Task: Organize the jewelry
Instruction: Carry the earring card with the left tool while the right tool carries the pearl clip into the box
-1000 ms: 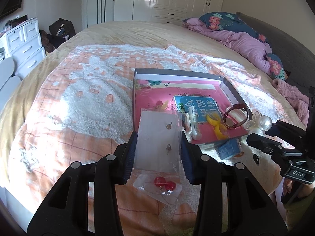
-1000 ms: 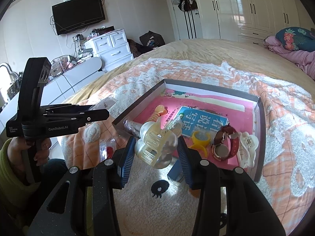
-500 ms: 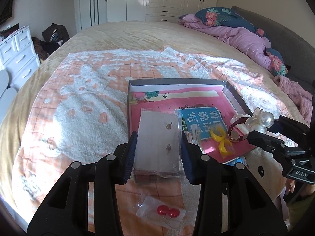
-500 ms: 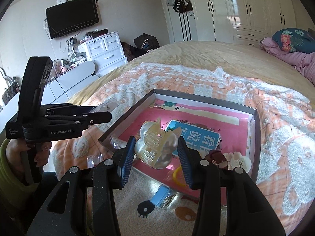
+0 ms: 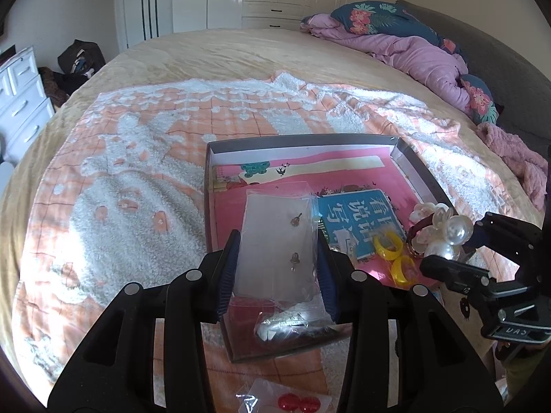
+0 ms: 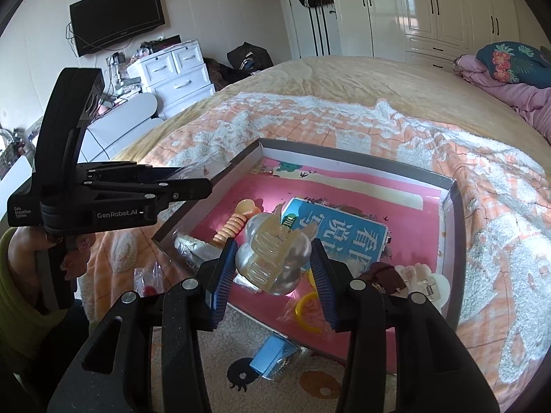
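My left gripper (image 5: pixel 277 268) is shut on a clear bag with a white earring card (image 5: pixel 277 247), held over the near left part of the shallow grey box (image 5: pixel 296 139) with its pink floor. My right gripper (image 6: pixel 273 270) is shut on a pearly hair claw clip (image 6: pixel 272 258), held over the box's near edge (image 6: pixel 447 186). In the left wrist view the clip (image 5: pixel 444 237) and the right gripper (image 5: pixel 444 254) show at the right. The left gripper (image 6: pixel 193 186) appears at the left in the right wrist view. Yellow rings (image 5: pixel 389 247), a maroon watch (image 6: pixel 382 272) and an orange spiral clip (image 6: pixel 230 227) lie in the box.
A small bag with red studs (image 5: pixel 298 402) lies on the orange-and-white blanket in front of the box. A blue packet (image 6: pixel 272 354) lies by the box's near edge. A purple quilt (image 5: pixel 413 55) is piled at the bed's far right, white drawers (image 6: pixel 175 69) stand beyond the left side.
Both grippers have moved forward over the box with their loads still held. The bag with red studs has slid down toward the bottom edge of the left wrist view.
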`<action>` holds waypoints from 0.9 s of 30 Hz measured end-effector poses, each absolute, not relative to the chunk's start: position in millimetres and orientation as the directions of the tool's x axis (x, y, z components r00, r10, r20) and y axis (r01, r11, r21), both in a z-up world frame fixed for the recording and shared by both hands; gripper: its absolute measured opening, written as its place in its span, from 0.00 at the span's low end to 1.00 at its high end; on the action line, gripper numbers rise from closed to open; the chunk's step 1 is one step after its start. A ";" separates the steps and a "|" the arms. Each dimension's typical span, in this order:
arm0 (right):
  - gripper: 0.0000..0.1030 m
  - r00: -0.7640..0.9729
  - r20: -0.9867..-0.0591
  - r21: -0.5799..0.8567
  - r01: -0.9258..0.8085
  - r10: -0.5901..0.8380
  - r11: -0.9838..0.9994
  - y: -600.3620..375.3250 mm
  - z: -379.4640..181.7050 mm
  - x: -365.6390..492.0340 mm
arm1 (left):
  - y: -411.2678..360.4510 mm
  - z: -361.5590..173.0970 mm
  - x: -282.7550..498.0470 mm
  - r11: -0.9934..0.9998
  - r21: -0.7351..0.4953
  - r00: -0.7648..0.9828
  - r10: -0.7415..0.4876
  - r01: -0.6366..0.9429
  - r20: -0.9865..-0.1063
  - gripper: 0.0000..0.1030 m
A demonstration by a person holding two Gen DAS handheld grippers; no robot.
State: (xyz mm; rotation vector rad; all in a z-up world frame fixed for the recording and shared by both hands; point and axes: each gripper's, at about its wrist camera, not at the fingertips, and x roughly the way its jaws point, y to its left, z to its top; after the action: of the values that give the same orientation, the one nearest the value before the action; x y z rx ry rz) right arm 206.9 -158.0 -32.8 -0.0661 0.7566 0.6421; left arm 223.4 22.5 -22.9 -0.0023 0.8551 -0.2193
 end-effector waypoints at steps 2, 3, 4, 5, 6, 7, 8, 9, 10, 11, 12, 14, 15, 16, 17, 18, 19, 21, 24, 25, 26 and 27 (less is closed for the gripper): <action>0.40 0.535 -0.668 0.167 -0.570 0.517 0.805 -152.9 -37.0 208.4 | 23.9 -26.6 225.9 0.976 -0.099 0.628 -0.201 0.193 -0.752 0.32; 0.40 0.530 -0.673 0.165 -0.572 0.516 0.803 -150.2 -39.1 209.1 | 24.5 -28.6 226.6 0.976 -0.100 0.624 -0.202 0.194 -0.755 0.32; 0.40 0.524 -0.678 0.166 -0.575 0.516 0.801 -147.2 -41.5 209.7 | 25.3 -31.0 227.4 0.976 -0.100 0.620 -0.202 0.196 -0.758 0.32; 0.40 0.518 -0.684 0.165 -0.576 0.514 0.800 -144.7 -43.6 210.0 | 25.8 -32.3 228.4 0.975 -0.102 0.617 -0.204 0.197 -0.760 0.32; 0.40 0.514 -0.689 0.163 -0.577 0.511 0.800 -142.1 -45.6 210.1 | 26.7 -33.5 229.0 0.975 -0.103 0.614 -0.205 0.198 -0.762 0.32; 0.40 0.508 -0.694 0.164 -0.577 0.509 0.800 -140.0 -47.7 210.9 | 27.4 -34.3 229.5 0.975 -0.104 0.612 -0.206 0.198 -0.764 0.32; 0.40 0.503 -0.699 0.166 -0.578 0.508 0.799 -138.3 -49.4 211.7 | 28.3 -35.3 230.2 0.975 -0.106 0.611 -0.207 0.197 -0.765 0.32; 0.40 0.497 -0.706 0.166 -0.578 0.505 0.799 -136.3 -51.4 212.6 | 29.2 -36.3 230.6 0.975 -0.110 0.609 -0.208 0.195 -0.765 0.32; 0.40 0.490 -0.714 0.163 -0.578 0.500 0.800 -134.2 -53.6 213.6 | 29.7 -37.3 231.2 0.975 -0.114 0.607 -0.210 0.193 -0.767 0.33; 0.41 0.484 -0.721 0.162 -0.578 0.495 0.800 -132.8 -55.4 214.5 | 30.1 -38.5 231.6 0.974 -0.119 0.604 -0.214 0.193 -0.768 0.33; 0.41 0.479 -0.728 0.161 -0.576 0.490 0.802 -131.6 -57.3 215.3 | 30.2 -39.7 231.9 0.973 -0.125 0.601 -0.217 0.192 -0.769 0.33; 0.41 0.473 -0.734 0.161 -0.575 0.487 0.802 -130.2 -59.6 216.4 | 29.3 -41.1 232.5 0.972 -0.129 0.597 -0.221 0.194 -0.771 0.33; 0.41 0.471 -0.738 0.159 -0.575 0.484 0.802 -129.6 -60.6 216.7 | 28.6 -41.8 232.5 0.972 -0.127 0.596 -0.222 0.197 -0.772 0.33; 0.41 0.470 -0.740 0.159 -0.572 0.481 0.804 -129.4 -61.4 216.9 | 27.5 -42.6 232.3 0.972 -0.125 0.595 -0.222 0.200 -0.773 0.33; 0.41 0.468 -0.741 0.163 -0.571 0.481 0.805 -129.4 -62.6 217.0 | 26.7 -43.6 232.5 0.972 -0.124 0.593 -0.222 0.201 -0.774 0.33; 0.41 0.466 -0.742 0.167 -0.569 0.483 0.805 -129.4 -63.4 216.9 | 25.7 -44.5 232.2 0.971 -0.125 0.590 -0.223 0.203 -0.776 0.33; 0.41 0.463 -0.742 0.169 -0.570 0.484 0.804 -129.5 -64.0 216.8 | 25.1 -45.3 232.2 0.971 -0.124 0.589 -0.223 0.205 -0.777 0.33; 0.41 0.457 -0.746 0.169 -0.572 0.484 0.802 -128.5 -65.5 216.1 | 24.0 -46.3 232.0 0.971 -0.121 0.587 -0.222 0.208 -0.778 0.33; 0.41 0.455 -0.748 0.173 -0.569 0.483 0.804 -128.0 -67.0 215.6 | 23.2 -46.4 232.0 0.970 -0.120 0.586 -0.224 0.211 -0.779 0.33; 0.41 0.456 -0.745 0.178 -0.568 0.487 0.804 -128.3 -66.5 215.6 | 23.4 -46.4 232.0 0.970 -0.122 0.586 -0.225 0.210 -0.778 0.33; 0.44 0.457 -0.744 0.180 -0.566 0.488 0.805 -128.8 -65.8 215.7 | 23.4 -46.4 232.0 0.970 -0.122 0.586 -0.225 0.210 -0.778 0.33; 0.46 0.460 -0.742 0.180 -0.564 0.488 0.806 -129.4 -65.1 215.6 | 23.5 -46.4 231.9 0.971 -0.121 0.587 -0.223 0.209 -0.778 0.33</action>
State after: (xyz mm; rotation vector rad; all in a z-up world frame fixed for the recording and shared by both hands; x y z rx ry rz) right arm 215.6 -129.4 -65.1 -0.0957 0.8809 0.6485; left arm 231.9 23.5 -46.4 -0.0172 0.9096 -0.2515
